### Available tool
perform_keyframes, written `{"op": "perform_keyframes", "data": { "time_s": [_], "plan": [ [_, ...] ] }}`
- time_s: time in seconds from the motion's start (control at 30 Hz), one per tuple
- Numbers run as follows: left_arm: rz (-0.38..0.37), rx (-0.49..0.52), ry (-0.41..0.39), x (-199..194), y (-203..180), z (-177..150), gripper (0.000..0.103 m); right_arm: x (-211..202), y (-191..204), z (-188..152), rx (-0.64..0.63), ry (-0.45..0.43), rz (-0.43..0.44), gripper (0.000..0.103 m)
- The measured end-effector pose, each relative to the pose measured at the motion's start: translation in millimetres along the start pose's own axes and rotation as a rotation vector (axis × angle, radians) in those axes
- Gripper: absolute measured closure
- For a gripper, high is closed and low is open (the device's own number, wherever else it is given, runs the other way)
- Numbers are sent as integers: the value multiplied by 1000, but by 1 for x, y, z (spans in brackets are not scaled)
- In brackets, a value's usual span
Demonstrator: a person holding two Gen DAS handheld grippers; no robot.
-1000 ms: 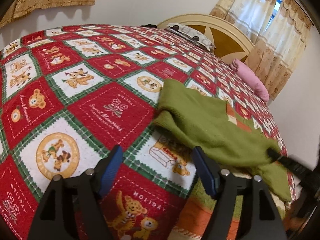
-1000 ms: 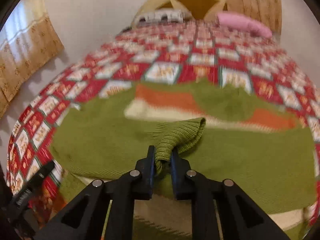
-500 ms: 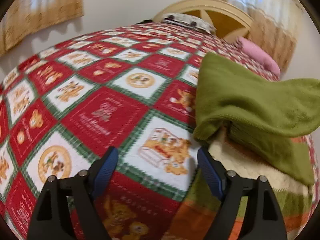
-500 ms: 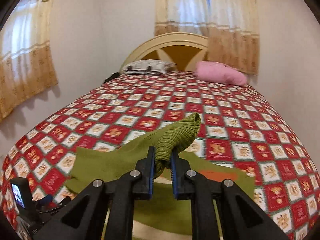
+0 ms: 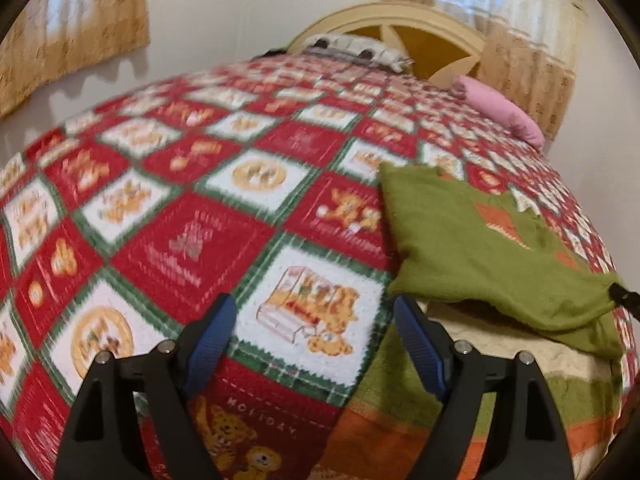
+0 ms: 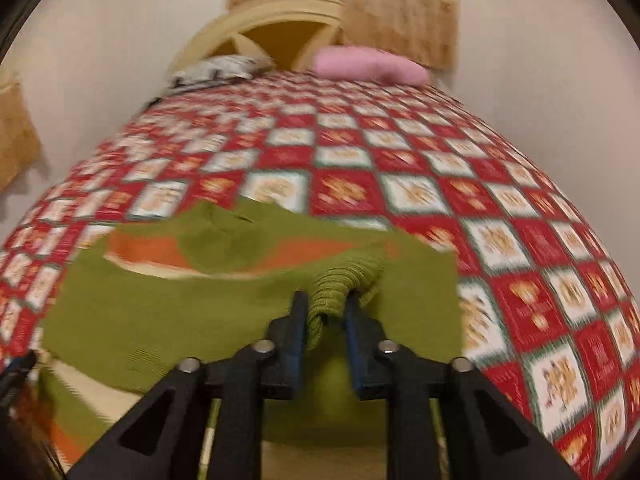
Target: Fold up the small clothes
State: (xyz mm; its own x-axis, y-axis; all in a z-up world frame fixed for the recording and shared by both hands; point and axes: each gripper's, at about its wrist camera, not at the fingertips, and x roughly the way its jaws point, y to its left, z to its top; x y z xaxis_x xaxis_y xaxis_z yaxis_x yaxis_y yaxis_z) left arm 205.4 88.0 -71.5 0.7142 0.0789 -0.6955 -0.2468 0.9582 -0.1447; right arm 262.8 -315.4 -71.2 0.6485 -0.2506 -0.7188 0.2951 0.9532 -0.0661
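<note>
A small green sweater (image 5: pixel 480 248) with orange and cream stripes lies on the red patchwork quilt (image 5: pixel 192 240), one sleeve folded across its body. In the right wrist view the ribbed sleeve cuff (image 6: pixel 344 276) sits between the jaws of my right gripper (image 6: pixel 326 298). They are opening, and a gap shows beside the cuff lower down. The sweater body (image 6: pixel 160 312) spreads below and to the left. My left gripper (image 5: pixel 314 304) stands open above bare quilt, just left of the sweater's edge, with nothing between its fingers.
A pink pillow (image 6: pixel 368 64) and a patterned pillow (image 6: pixel 220 68) lie by the cream headboard (image 6: pixel 276 20) at the far end. Curtains (image 5: pixel 72 20) hang on the walls. Quilt stretches left of and beyond the sweater.
My right gripper carried the sleeve cuff up, then down across the sweater's body, and its jaws have parted around it. The left gripper shifted slightly beside the sweater and stayed open.
</note>
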Motion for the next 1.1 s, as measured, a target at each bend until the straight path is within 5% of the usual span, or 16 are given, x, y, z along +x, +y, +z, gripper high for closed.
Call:
{"op": "perform_keyframes", "data": {
  "time_s": [0.1,0.23,0.3,0.4,0.57,0.77,0.9,1.1],
  "plan": [
    [-15,84,-73,-17,-15,15,19,-10,-27,-7,71,-34,-90,63],
    [-24,113,-99,-14,-35,39,6,-36,-35,-7,142,-90,41,63],
    [-8,141,-81,0,-48,42,6,-38,-13,-5,82,-71,156,63],
    [41,162,11,27,-54,34,6,-26,25,-9,-47,-13,210,63],
    [42,131,130,42,-33,9,6,18,31,-32,-54,138,163,64],
    [19,18,153,33,3,3,0,9,7,-45,-12,115,191,64],
    [37,70,157,15,14,-10,1,-4,-2,-47,-24,125,132,63],
    [-74,149,98,-19,29,-18,1,-66,-19,-66,-15,15,169,62]
  ]
}}
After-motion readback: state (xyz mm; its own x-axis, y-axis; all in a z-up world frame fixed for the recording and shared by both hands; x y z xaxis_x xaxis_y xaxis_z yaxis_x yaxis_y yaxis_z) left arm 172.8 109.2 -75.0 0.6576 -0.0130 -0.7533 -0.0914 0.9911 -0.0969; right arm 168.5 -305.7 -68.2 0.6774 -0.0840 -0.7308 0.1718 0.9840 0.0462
